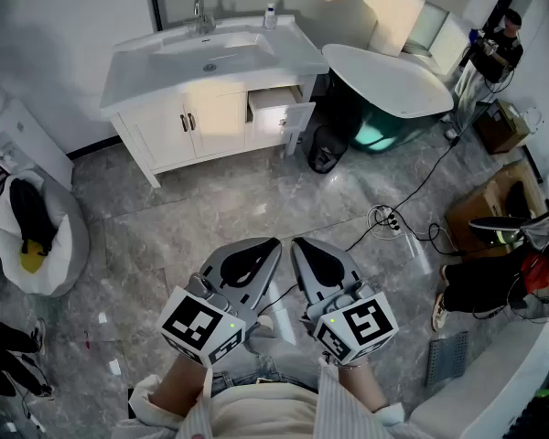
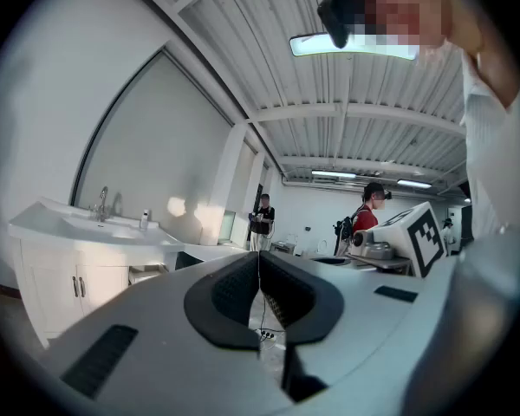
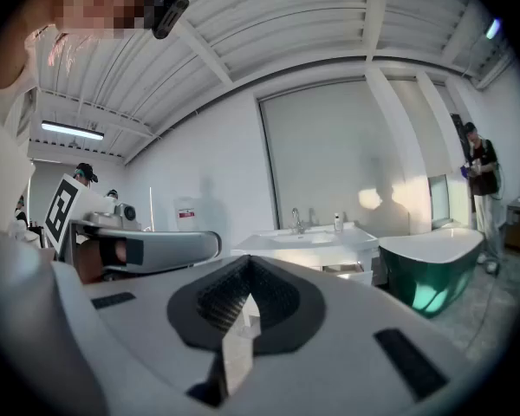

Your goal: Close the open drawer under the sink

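Grey veined stone floor (image 1: pixel 256 199) fills most of the head view. Across it, against the far wall, stands the white vanity cabinet with a moulded sink top (image 1: pixel 210 62); its handled doors are shut. To the cabinet's right sits a white oval bathtub with a teal underside (image 1: pixel 389 85), and a black round bin (image 1: pixel 325 149) stands on the floor between the two.

The task's thing, the white open drawer (image 1: pixel 279 106), juts from the cabinet's upper right part, just under the tabletop edge, with its front panel pulled out toward the room.

Left tongs (image 1: pixel 267 248) and right tongs (image 1: pixel 302 248) are held side by side low in the frame, close to the person's body and well apart from the drawer. Each gripper view shows the dark ribbed pads meeting at the tips with nothing between them, so both pairs are closed and empty.

Judgement: the approach is not yet made. To close the drawer well, cross the floor, set the closed tips flat against the middle of the front panel, and push straight along the runners. An off-centre push could skew it.
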The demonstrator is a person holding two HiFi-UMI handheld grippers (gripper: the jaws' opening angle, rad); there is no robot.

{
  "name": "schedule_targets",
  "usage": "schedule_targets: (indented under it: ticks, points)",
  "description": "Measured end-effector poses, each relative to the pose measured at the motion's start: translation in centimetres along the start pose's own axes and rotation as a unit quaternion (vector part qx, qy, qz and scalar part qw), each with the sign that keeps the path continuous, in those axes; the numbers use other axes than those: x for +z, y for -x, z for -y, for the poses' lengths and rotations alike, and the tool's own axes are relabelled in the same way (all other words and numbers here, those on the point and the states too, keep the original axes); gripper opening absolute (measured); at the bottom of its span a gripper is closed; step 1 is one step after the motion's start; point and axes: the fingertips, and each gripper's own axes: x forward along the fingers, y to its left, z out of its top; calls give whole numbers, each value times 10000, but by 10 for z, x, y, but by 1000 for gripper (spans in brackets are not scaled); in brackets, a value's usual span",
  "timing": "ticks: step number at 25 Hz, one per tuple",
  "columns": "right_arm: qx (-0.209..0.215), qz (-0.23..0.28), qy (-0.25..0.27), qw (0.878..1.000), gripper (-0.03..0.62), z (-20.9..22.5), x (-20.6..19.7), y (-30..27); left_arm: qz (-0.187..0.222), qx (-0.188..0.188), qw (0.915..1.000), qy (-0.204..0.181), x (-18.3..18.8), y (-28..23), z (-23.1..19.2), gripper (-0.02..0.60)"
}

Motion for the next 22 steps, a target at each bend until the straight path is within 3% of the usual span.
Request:
schedule_targets:
  ticks: [22]
  points:
    - [37,-111,-210,9997,9,22,-20,3,-1,181,9998,-14,-9,-14,2,17]
